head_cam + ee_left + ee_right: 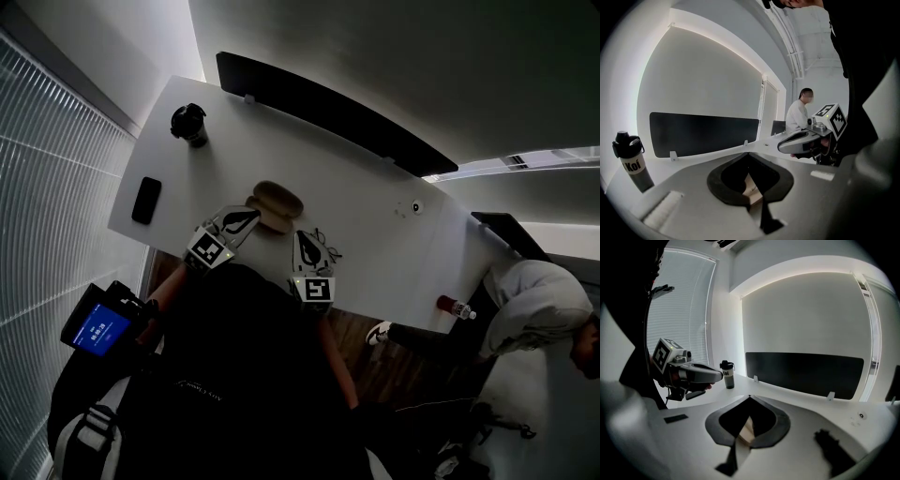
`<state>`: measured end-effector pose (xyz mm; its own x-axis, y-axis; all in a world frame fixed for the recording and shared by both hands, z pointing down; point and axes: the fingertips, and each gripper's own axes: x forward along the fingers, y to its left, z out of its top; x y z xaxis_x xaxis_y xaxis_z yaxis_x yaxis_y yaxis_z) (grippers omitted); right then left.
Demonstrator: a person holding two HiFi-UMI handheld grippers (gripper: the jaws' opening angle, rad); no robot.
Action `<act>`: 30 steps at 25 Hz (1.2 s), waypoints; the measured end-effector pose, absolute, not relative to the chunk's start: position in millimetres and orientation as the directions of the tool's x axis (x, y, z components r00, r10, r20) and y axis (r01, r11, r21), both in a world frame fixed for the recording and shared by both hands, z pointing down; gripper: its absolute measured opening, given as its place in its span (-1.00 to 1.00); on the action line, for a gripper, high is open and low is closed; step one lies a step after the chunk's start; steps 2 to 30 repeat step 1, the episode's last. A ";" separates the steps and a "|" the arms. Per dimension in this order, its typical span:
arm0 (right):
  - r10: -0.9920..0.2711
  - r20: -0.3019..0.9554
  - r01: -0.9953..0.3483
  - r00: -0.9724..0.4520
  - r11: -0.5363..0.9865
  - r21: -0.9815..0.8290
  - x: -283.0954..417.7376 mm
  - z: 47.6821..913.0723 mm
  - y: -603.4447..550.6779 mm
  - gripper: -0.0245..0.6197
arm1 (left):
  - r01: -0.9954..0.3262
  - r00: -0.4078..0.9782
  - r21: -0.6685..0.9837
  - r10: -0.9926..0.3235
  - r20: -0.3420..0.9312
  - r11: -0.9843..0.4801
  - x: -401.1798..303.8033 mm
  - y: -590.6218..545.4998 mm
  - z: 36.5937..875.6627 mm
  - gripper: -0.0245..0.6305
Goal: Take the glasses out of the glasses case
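The brown glasses case [277, 204] lies in the middle of the white table [366, 202]. Dark glasses [325, 247] lie on the table outside the case, just right of my right gripper [302, 236]; in the right gripper view the glasses [833, 451] are a dark shape at the lower right. My left gripper [248, 218] points at the case's left end, its tip at or very near the case. Both grippers have their jaws together, the left gripper [748, 154] and the right gripper [750, 397] alike. Nothing shows as held in either.
A black bottle [190, 124] and a black phone [146, 200] sit at the table's left. A dark divider panel [328, 103] runs along the far edge. A person in a white top [539, 300] sits at the right, near a red-capped bottle [457, 307].
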<state>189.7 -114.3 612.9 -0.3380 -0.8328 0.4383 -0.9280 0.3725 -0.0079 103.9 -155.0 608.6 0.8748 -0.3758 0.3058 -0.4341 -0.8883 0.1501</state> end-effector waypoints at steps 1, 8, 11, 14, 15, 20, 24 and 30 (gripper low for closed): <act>-0.833 0.438 -0.928 -0.339 0.372 -0.010 189.1 612.9 -113.7 -0.90 | -0.434 0.874 0.149 -0.376 0.306 -0.888 103.3 -154.6 608.5 -0.90; -0.833 0.438 -0.928 -0.339 0.372 -0.010 189.1 612.9 -113.7 -0.90 | -0.434 0.874 0.149 -0.376 0.306 -0.888 103.3 -154.6 608.5 -0.90; -0.833 0.438 -0.928 -0.339 0.372 -0.010 189.1 612.9 -113.7 -0.90 | -0.434 0.874 0.149 -0.376 0.306 -0.888 103.3 -154.6 608.5 -0.90; -0.833 0.438 -0.928 -0.339 0.372 -0.010 189.1 612.9 -113.7 -0.90 | -0.434 0.874 0.149 -0.376 0.306 -0.888 103.3 -154.6 608.5 -0.90; -0.833 0.438 -0.928 -0.339 0.372 -0.010 189.1 612.9 -113.7 -0.90 | -0.434 0.874 0.149 -0.376 0.306 -0.888 103.3 -154.6 608.5 -0.90; -0.833 0.438 -0.928 -0.339 0.372 -0.010 189.1 612.9 -113.7 -0.90 | -0.434 0.874 0.149 -0.376 0.306 -0.888 103.3 -154.6 608.5 -0.90; -0.833 0.438 -0.928 -0.339 0.372 -0.010 189.1 612.9 -113.7 -0.90 | -0.434 0.874 0.149 -0.376 0.306 -0.888 103.3 -154.6 608.5 -0.90; -0.833 0.438 -0.928 -0.339 0.372 -0.010 189.1 612.9 -113.7 -0.90 | -0.434 0.874 0.149 -0.376 0.306 -0.888 103.3 -154.6 608.5 -0.90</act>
